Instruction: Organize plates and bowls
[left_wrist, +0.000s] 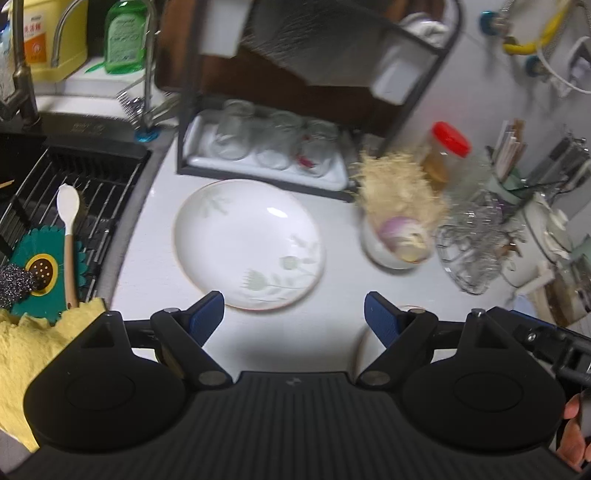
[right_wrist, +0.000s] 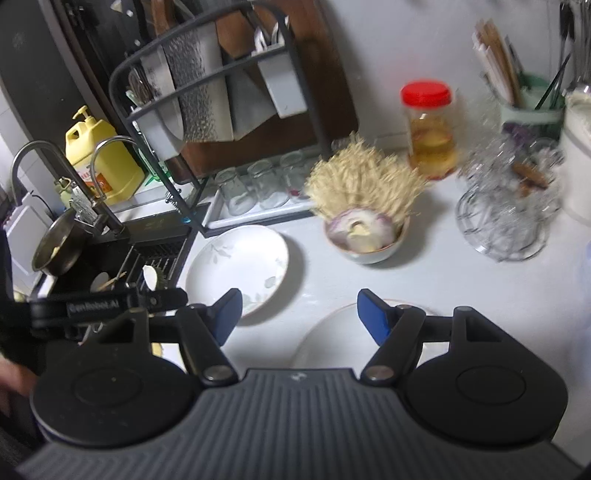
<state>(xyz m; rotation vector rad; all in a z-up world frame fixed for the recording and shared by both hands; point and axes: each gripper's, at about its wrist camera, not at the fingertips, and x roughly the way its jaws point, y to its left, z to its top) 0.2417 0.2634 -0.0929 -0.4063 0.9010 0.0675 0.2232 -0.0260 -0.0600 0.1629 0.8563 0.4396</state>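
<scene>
Left gripper (left_wrist: 293, 314): jaws spread wide, nothing between the blue pads; it hangs over the white surface (left_wrist: 155, 258) just short of the near rim of the flowered plate (left_wrist: 249, 242)
Right gripper (right_wrist: 299, 314): jaws well apart, holding nothing; a second plate (right_wrist: 332, 339) lies under and just beyond its right finger; whether the pad touches it I cannot tell
Flowered plate: flat on the surface; just in front of the dish rack (left_wrist: 258, 162), between the sink (left_wrist: 74, 192) and the bowl (left_wrist: 395, 247)
Second plate: near edge of the surface, mostly hidden by the right gripper; only a sliver of its rim shows in the left view
Bowl: white, upright, holding a cut purple onion and a straw-coloured tuft; right of the flowered plate, apart from it
Dish rack: black frame; upturned glasses (left_wrist: 273, 144) in its white tray
Sink: black grid with a white-headed spatula (left_wrist: 68, 236) lying on it
Behind the bowl: red-lidded jar (right_wrist: 428, 129); wire basket (right_wrist: 506, 218) to its right
</scene>
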